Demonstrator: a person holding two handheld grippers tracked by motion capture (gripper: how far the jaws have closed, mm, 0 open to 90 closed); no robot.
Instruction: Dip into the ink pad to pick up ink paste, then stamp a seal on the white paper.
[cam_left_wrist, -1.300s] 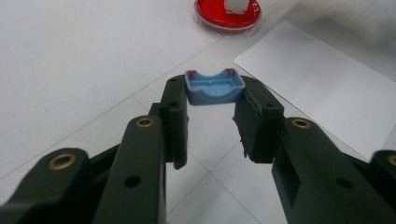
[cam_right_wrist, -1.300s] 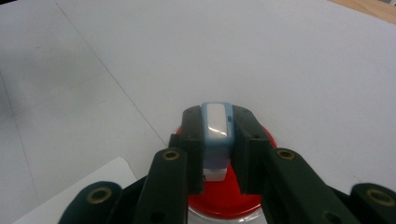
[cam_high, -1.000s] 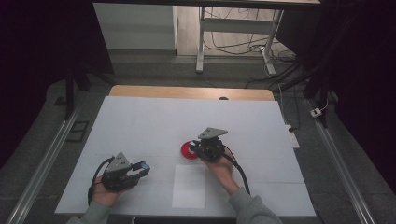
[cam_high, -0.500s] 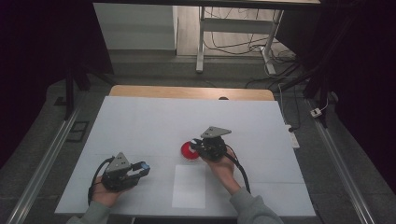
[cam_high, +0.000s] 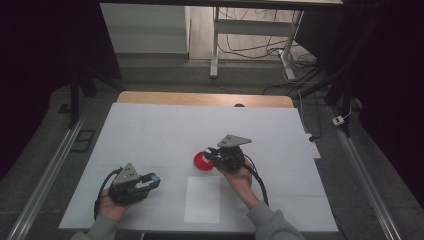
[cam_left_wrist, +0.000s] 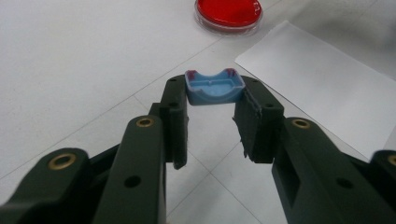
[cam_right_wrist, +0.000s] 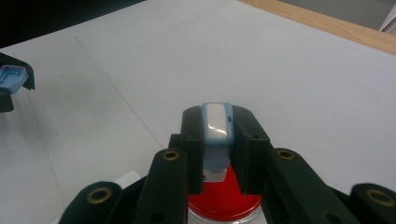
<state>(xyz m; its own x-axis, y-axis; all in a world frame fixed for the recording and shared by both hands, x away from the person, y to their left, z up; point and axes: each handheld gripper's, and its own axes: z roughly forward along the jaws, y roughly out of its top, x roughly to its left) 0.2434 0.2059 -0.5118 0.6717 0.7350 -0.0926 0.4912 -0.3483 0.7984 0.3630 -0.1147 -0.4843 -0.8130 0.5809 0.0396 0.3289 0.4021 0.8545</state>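
You are working in a lab or test bay, not a home. Under your grippers lies a white table with a bare wooden edge at its far side. Metal floor rails run along both sides of you. Beyond the table, past both grippers, a metal frame stand rises over loose cables on the floor. Off to your right gripper's side lies a power strip. Dark curtains close in all around.

Grey sleeves, black left hand-held gripper and right hand-held gripper, brass screws, grey triangular top plates, black cables
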